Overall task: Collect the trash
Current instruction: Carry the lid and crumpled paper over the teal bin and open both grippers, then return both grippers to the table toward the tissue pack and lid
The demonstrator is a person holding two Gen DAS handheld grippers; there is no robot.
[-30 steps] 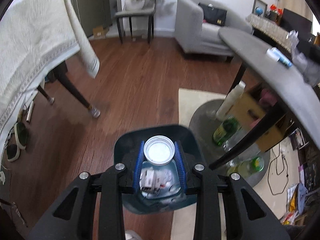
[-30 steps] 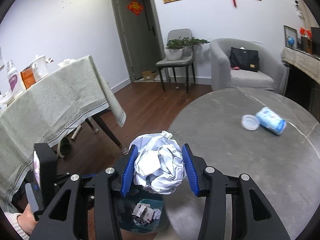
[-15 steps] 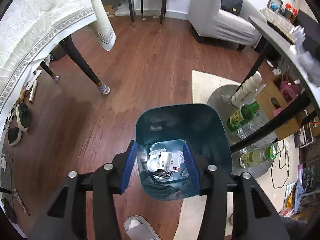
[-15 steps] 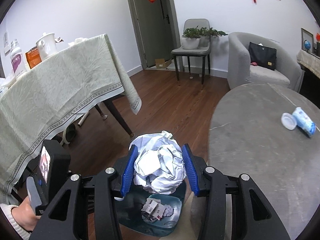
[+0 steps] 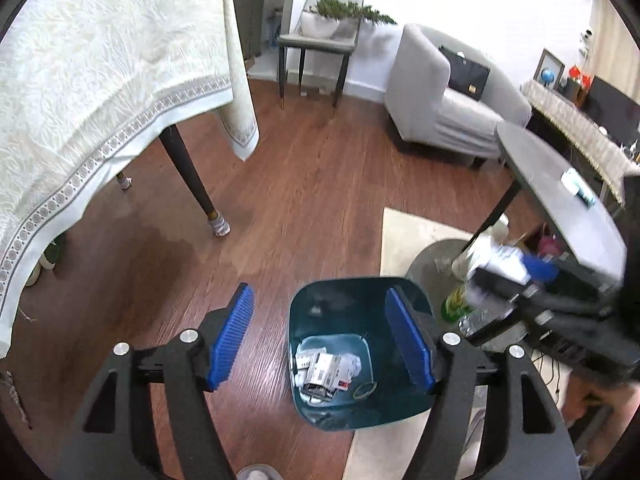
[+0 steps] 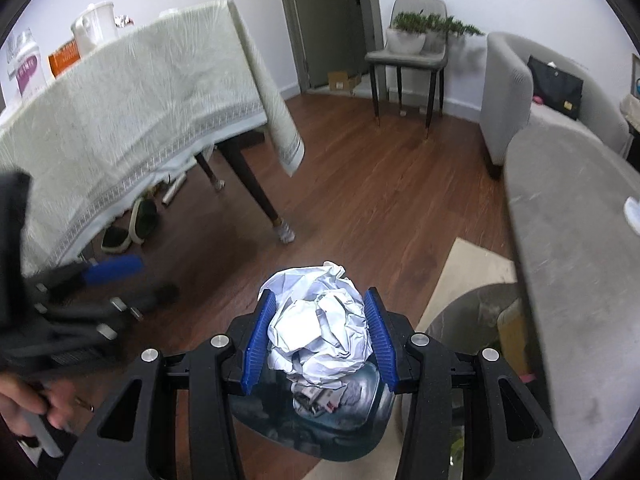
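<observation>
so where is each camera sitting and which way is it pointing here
Left wrist: on the left gripper, angled down at the wood floor and the teal trash bin; its own open fingers show, and the right gripper blurred at the right.
Right wrist: on the right gripper, tilted down over the bin; its fingers clamp the crumpled paper ball, and the left gripper and a hand show at the left.
Shared: the bin, the tablecloth table, chair and armchair.

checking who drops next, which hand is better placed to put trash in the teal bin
Right. The right gripper is shut on the crumpled white paper ball directly above the teal plastic trash bin. The left gripper is open and empty.
</observation>
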